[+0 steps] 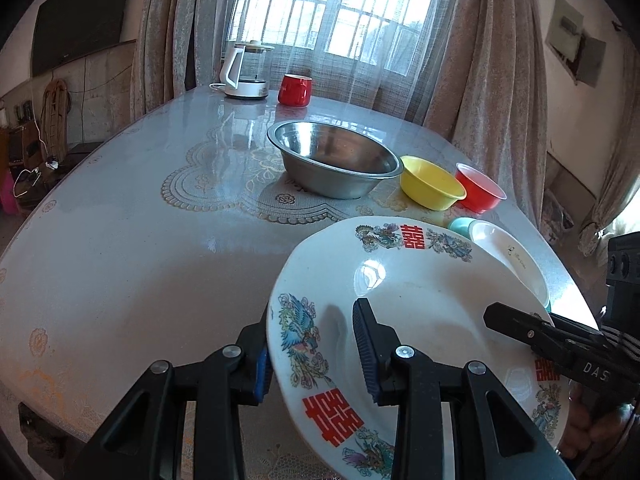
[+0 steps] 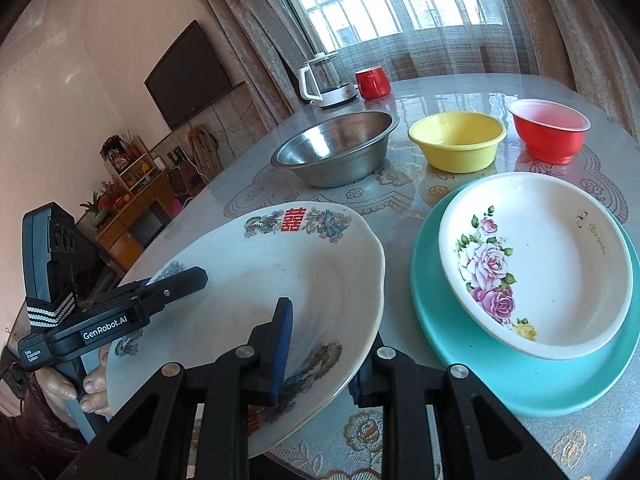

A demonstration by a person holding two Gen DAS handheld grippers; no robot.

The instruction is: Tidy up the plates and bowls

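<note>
A large white plate (image 1: 420, 300) (image 2: 260, 280) with phoenix prints and red characters hangs tilted above the table, held from both sides. My left gripper (image 1: 312, 340) is shut on its near-left rim, and its upper finger also shows in the right wrist view (image 2: 188, 278). My right gripper (image 2: 328, 344) is shut on the opposite rim, one pad inside the plate and the other under it. To the right a white rose plate (image 2: 560, 248) lies on a teal plate (image 2: 480, 368).
Behind the plates stand a steel bowl (image 2: 336, 148), a yellow bowl (image 2: 456, 140) and a red bowl (image 2: 548, 128). A white kettle (image 1: 246, 72) and a red mug (image 1: 295, 89) sit at the far edge of the table (image 1: 140, 240) by the curtains.
</note>
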